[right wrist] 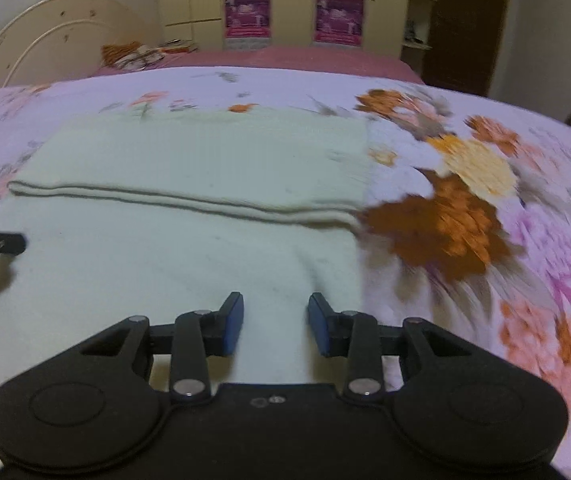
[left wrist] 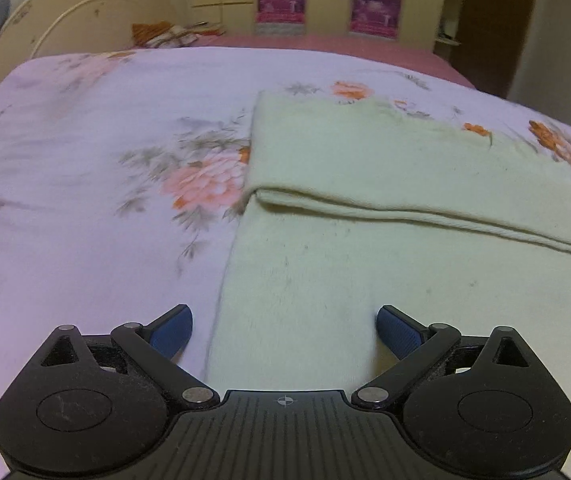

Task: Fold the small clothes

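Hovering over the folded cloth point(left wrist: 365, 208) — both grippers point(left wrist: 284, 330) point(right wrist: 275, 322) gaping, empty.

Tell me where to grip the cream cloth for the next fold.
Grip the cloth at its two near corners, coming from the near edge. The far part is already folded over, leaving a single flat layer nearest the left gripper and right gripper, so it can likely be lifted and carried over.

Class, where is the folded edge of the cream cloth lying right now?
The folded edge runs across the cream cloth on the floral bedsheet, ahead of both grippers; it sits centre-right in the left wrist view and centre-left in the right wrist view.
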The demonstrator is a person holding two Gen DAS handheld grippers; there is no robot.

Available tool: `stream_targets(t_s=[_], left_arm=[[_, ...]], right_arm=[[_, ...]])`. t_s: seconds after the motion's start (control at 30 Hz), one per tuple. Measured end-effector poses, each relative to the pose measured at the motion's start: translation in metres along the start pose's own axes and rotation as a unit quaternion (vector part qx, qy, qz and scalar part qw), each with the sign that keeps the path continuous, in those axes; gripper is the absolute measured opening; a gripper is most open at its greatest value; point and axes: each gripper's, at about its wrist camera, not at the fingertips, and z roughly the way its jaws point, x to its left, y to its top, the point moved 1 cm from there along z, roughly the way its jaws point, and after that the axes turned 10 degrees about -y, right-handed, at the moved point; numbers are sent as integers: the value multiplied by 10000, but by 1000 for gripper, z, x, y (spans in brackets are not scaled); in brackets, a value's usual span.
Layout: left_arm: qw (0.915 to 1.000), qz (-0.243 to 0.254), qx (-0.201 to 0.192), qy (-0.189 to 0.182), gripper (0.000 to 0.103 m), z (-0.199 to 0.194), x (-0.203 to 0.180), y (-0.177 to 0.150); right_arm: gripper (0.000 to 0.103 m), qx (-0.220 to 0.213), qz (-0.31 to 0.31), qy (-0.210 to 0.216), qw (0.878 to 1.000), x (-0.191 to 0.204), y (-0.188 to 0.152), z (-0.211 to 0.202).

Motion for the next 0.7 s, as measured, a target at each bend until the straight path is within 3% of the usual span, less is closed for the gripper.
stream_targets(t_s=[0.13, 0.27, 0.37, 0.5, 0.7], left_arm=[[9988, 379, -126, -285, 98, -32, -25, -14], [9965, 674, 132, -483, 98, -36, -43, -35], [9959, 721, 235, -494, 98, -32, -40, -55], [9952, 815, 143, -517, 98, -43, -24, -66], [9958, 766, 43, -504, 98, -64, 3, -86]], right_arm=[[36, -189, 76, 473, 9987, 12, -3, -29], [37, -114, -65, 924, 9956, 42, -13, -49], [37, -48, -156, 1033, 9945, 59, -25, -57], [39, 80, -379, 639, 9972, 64, -53, -58], [40, 96, -95, 1, 9999, 39, -78, -78]])
